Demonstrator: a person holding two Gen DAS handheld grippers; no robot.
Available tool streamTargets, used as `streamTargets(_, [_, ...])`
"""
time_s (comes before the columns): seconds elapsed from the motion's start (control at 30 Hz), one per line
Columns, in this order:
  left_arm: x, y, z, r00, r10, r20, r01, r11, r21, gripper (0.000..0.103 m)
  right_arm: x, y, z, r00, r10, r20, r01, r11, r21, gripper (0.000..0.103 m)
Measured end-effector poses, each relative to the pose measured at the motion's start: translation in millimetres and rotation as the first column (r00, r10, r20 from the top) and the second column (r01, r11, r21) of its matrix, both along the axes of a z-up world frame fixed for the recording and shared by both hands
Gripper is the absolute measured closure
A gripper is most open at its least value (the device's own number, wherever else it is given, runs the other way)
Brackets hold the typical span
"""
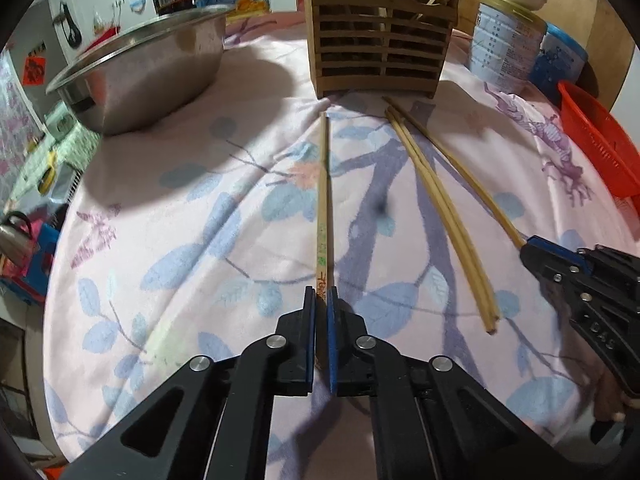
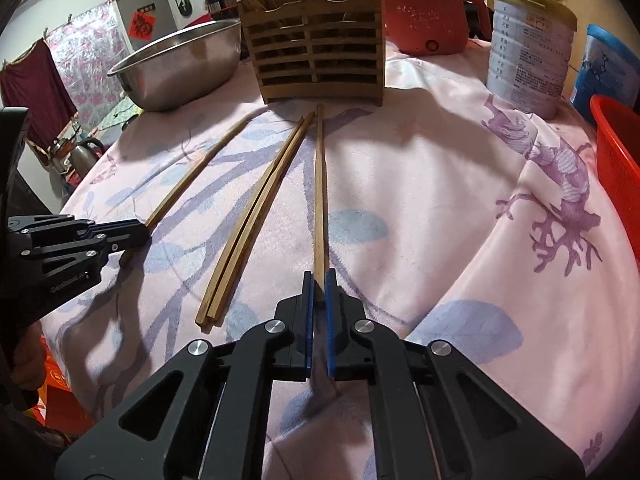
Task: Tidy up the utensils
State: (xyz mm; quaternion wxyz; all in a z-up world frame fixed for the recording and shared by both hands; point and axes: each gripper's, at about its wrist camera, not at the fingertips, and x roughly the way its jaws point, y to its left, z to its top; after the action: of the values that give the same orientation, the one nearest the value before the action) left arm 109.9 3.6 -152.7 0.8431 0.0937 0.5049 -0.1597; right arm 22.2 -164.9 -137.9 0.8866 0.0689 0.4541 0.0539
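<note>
A slatted wooden utensil holder point(image 1: 380, 52) stands at the back of the table and also shows in the right wrist view point(image 2: 320, 60); several chopsticks stick out of it. My left gripper point(image 1: 322, 296) is shut on the near end of a printed chopstick point(image 1: 324, 200) that lies pointing at the holder. My right gripper point(image 2: 319, 280) is shut on the near end of a plain chopstick point(image 2: 319, 192), also lying on the cloth. A pair of chopsticks point(image 2: 256, 216) lies between them, seen too in the left wrist view point(image 1: 444, 216).
A steel bowl point(image 1: 148, 72) sits at the back left. A tin can point(image 1: 506, 44) and a red basket point(image 1: 600, 140) stand at the right. A red electric pot point(image 2: 432, 20) is behind the holder. The table carries a pink floral cloth point(image 1: 200, 200).
</note>
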Motion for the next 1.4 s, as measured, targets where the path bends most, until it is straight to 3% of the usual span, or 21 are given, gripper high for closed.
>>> streamTargets(0.13, [0.3, 0.0, 22.2, 1.0, -0.021, 0.021, 0.02, 1.0, 0.023, 0.097, 0.4, -7.1, 24.2, 0.999, -0.007, 0.041, 0.008, 1.0, -0.021, 0.097])
streamTargets(0.47, [23.2, 2.7, 105.0, 0.995, -0.004, 0.103, 0.007, 1.0, -0.026, 0.097, 14.5, -22.7, 102.7, 0.965, -0.036, 0.26, 0.046, 0.998, -0.032, 0.097])
streamTargets(0.67, [32.6, -1.7, 110.4, 0.998, -0.037, 0.052, 0.037, 0.999, 0.0, 0.097, 23.7, -27.5, 129.4, 0.939, -0.039, 0.341, 0.05, 0.998, -0.024, 0.097])
streamTargets(0.83, [39.4, -3.1, 96.8, 0.999, -0.042, -0.006, 0.042, 0.999, 0.012, 0.097, 30.8, -27.6, 130.0, 0.941, -0.046, 0.334, 0.054, 0.998, -0.016, 0.097])
streamTargets(1.03, [67.0, -14.7, 107.3, 0.999, -0.032, -0.012, 0.032, 0.999, -0.021, 0.097, 34.1, -28.7, 130.4, 0.945, -0.051, 0.323, 0.057, 0.998, -0.011, 0.097])
streamTargets(1.23, [89.1, -27.6, 140.1, 0.997, -0.04, 0.064, 0.042, 0.998, -0.042, 0.097, 43.8, -29.8, 139.8, 0.939, -0.054, 0.341, 0.058, 0.998, -0.002, 0.097])
streamTargets(1.4, [103.8, -35.6, 147.7, 0.996, -0.023, 0.082, 0.027, 0.998, -0.053, 0.098, 53.0, -30.4, 144.9, 0.942, -0.06, 0.331, 0.056, 0.998, 0.022, 0.097])
